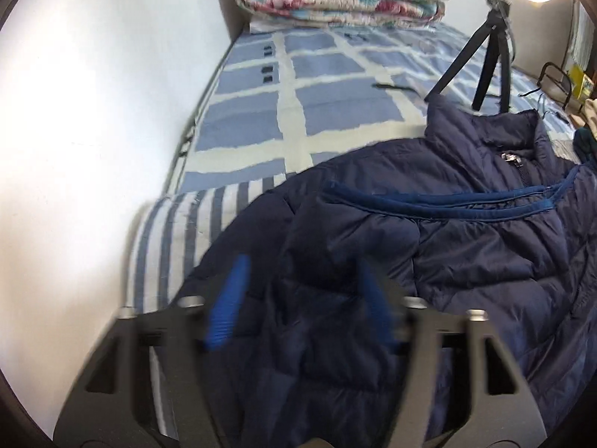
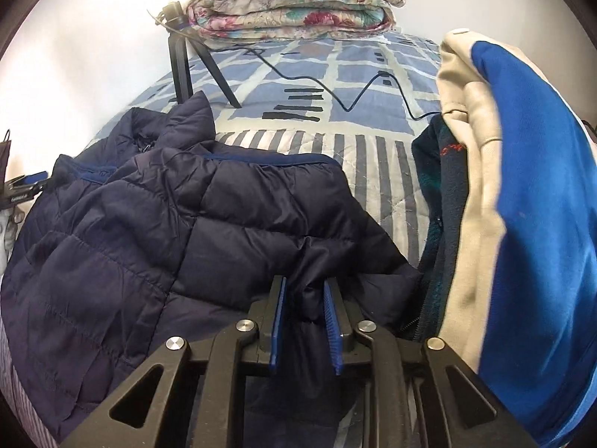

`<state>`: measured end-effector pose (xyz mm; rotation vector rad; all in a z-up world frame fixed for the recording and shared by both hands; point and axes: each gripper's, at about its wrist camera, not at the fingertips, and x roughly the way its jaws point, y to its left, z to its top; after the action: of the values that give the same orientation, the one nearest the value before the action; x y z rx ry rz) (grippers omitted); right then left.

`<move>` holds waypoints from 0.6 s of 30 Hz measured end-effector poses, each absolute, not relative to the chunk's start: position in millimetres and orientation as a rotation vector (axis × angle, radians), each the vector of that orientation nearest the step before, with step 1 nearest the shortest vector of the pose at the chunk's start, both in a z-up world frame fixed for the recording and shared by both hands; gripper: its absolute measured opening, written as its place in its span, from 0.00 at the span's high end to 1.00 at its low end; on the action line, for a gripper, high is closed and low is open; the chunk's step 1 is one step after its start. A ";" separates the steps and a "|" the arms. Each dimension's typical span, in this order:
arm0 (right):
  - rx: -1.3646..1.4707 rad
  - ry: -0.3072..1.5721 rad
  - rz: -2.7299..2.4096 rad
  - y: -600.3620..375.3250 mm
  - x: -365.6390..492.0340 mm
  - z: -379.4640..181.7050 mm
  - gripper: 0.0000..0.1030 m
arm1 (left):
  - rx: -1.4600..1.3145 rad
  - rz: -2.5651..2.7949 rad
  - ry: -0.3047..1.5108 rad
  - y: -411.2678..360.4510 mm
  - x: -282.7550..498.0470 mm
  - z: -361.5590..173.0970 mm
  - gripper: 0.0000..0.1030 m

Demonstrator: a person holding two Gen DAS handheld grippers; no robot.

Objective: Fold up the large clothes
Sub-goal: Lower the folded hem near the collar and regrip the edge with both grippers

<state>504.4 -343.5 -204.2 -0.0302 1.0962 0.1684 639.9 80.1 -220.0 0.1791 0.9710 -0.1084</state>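
A navy quilted puffer jacket (image 1: 429, 246) lies on the bed, collar toward the far end, blue-trimmed edges folded across its front. My left gripper (image 1: 302, 283) sits low over the jacket's left side, blurred by motion, its blue pads wide apart with jacket fabric bulging between them. In the right wrist view the jacket (image 2: 156, 224) fills the left and middle. My right gripper (image 2: 305, 291) has its blue pads close together, pinching a fold of the jacket's right edge.
The bed has a blue-and-cream checked cover (image 1: 324, 108) with a striped band (image 2: 373, 171). A folded floral quilt (image 2: 294, 7) lies at the far end. A black tripod (image 2: 183, 63) with a cable stands behind the jacket. A pile of cream, blue and teal clothes (image 2: 503, 186) rises at the right. A white wall (image 1: 93, 130) runs along the left.
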 end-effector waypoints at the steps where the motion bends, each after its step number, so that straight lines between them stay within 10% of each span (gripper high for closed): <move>1: -0.044 1.096 0.167 -341.0 504.5 -204.8 0.84 | 0.187 -0.099 1.005 76.0 645.8 -227.2 0.95; 18: -0.152 0.921 0.026 -332.0 535.0 -161.1 1.00 | 0.281 0.115 0.808 69.4 690.6 -191.1 0.99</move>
<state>535.0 -332.0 -161.1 -0.1516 0.9213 0.0259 690.6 69.4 -191.1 0.2808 0.8085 0.1151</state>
